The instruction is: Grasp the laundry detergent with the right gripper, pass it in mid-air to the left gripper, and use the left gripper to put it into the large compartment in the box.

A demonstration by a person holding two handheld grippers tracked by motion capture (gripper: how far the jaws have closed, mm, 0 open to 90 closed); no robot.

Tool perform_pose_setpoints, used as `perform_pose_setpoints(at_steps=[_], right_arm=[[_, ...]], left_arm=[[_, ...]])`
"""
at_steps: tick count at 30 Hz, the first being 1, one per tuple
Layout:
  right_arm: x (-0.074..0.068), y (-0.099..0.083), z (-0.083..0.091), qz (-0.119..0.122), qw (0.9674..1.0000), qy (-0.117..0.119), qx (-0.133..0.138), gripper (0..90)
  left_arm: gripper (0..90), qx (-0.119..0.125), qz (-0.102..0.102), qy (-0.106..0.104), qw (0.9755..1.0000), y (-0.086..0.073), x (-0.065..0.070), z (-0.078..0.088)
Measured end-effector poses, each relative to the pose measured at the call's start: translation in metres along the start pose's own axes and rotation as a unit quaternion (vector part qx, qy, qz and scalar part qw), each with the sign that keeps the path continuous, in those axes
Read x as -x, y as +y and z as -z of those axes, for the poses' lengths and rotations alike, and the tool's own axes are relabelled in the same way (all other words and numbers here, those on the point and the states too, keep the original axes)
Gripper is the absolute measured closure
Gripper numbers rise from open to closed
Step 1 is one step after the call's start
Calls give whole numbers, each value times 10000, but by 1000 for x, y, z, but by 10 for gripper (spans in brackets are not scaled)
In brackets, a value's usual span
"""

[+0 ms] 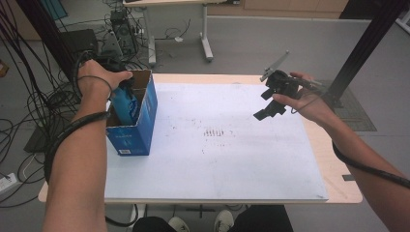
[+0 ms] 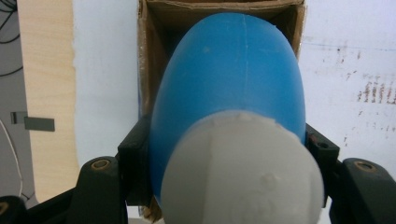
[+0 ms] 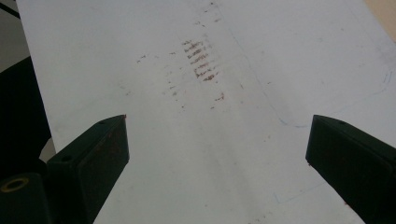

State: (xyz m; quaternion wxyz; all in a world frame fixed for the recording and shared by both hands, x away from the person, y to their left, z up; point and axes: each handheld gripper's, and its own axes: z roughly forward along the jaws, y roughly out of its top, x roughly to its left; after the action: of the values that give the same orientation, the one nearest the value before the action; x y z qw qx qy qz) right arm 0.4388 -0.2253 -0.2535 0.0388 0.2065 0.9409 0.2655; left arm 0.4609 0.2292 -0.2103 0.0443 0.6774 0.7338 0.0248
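At the desk's left edge, box: a blue cardboard box stands upright with its top flaps open, on the white sheet that covers most of the desk.
Bottle: a blue bottle with a white cap sits partly inside the box; in the left gripper view its blue body points into the brown cardboard opening, cap end nearest the camera.
Left gripper: the left gripper is closed on the bottle, its black jaws pressing on either side of the body just below the cap; it is held above the box's open top, pointing downward.
Left hand: the left hand wraps the gripper from above; a black cable runs back along the forearm.
Right gripper: the right gripper hangs over the right part of the sheet, well apart from the box; in the right gripper view its jaws stand wide apart with nothing between them, only the sheet beneath.
Right hand: the right hand holds this gripper clear of the desk, the grey plate raised above it.
Sheet marks: a patch of short reddish-brown streaks lies near the sheet's middle, between the two grippers; the same streaks appear ahead of the right gripper's jaws.
Surroundings: grey floor, with cables to the left of the desk.
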Motion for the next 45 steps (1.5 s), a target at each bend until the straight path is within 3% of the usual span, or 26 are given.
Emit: perform_pose_setpoints(at_steps=[19, 45], right_arm=[[0, -5, -6, -38, 10000, 28, -21, 59], [1, -8, -10, -74, 10000, 52, 16, 58]], left_arm=[[371, -77, -149, 148, 9998, -3, 6, -40], [371, -37, -237, 208, 9995, -6, 2, -58]])
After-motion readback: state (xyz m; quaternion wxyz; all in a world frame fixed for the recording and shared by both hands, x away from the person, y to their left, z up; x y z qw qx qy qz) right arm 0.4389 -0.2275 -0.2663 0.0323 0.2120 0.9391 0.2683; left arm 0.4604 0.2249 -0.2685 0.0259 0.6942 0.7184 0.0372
